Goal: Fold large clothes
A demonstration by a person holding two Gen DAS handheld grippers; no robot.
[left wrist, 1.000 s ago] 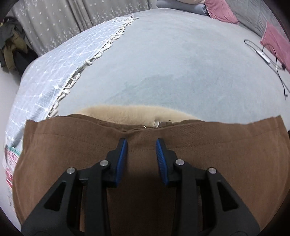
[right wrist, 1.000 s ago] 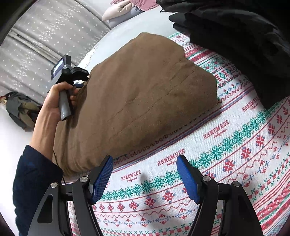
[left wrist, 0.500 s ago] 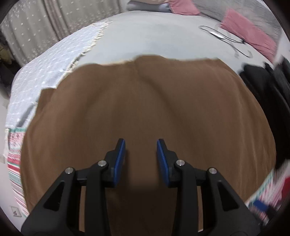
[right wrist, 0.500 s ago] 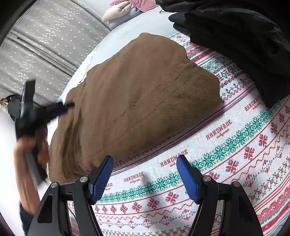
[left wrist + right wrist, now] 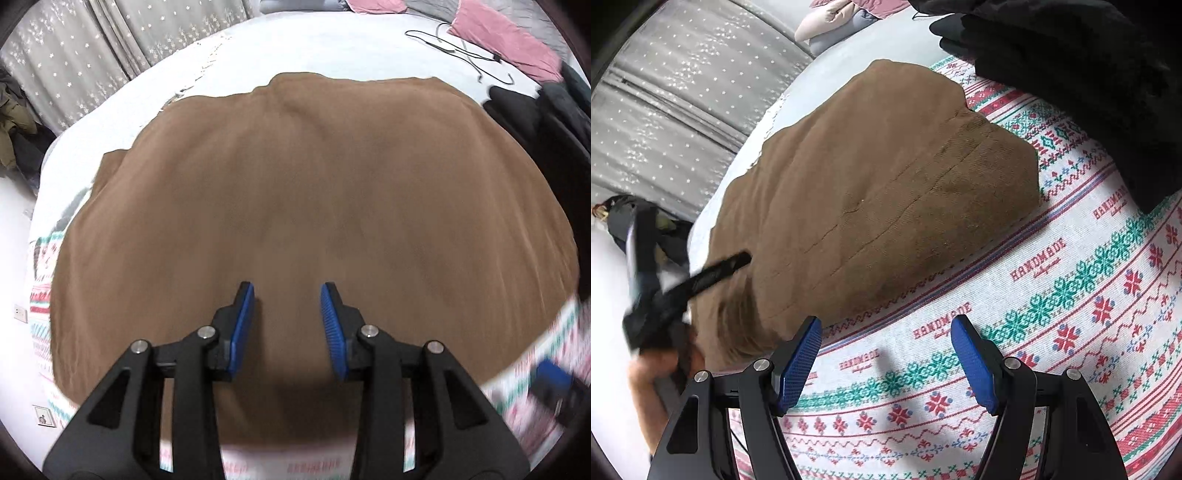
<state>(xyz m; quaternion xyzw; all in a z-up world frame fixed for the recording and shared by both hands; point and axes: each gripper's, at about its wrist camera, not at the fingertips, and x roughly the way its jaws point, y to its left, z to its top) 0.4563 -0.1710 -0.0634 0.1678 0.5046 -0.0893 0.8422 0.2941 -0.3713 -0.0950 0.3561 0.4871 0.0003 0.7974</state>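
Left gripper (image 5: 287,306): jaws parted by a moderate gap, nothing between the blue pads (image 5: 243,325); it hangs over the near part of the brown garment (image 5: 314,192) without clear contact. Right gripper (image 5: 886,354): jaws spread wide, empty, above the patterned blanket (image 5: 1071,302), just off the garment's near edge.

The brown garment lies folded into a thick, rounded bundle on the bed. Most of it rests on the patterned blanket; its far side reaches onto the pale grey bedspread (image 5: 332,48). Creases run across its top in the right wrist view.

Edges and room: open blanket in front of the right gripper and to its right. A pile of black clothes (image 5: 1089,74) sits near the garment's far right corner, overlapping the blanket. Beyond the garment, bare bedspread, a black cable (image 5: 465,55), and a pink pillow (image 5: 506,40). Dotted grey curtains (image 5: 92,55) stand on the far left.

Hard to read: the left gripper shows in the right wrist view only as a dark smear at the garment's left end. The lower right corner of the left wrist view is smeared too.
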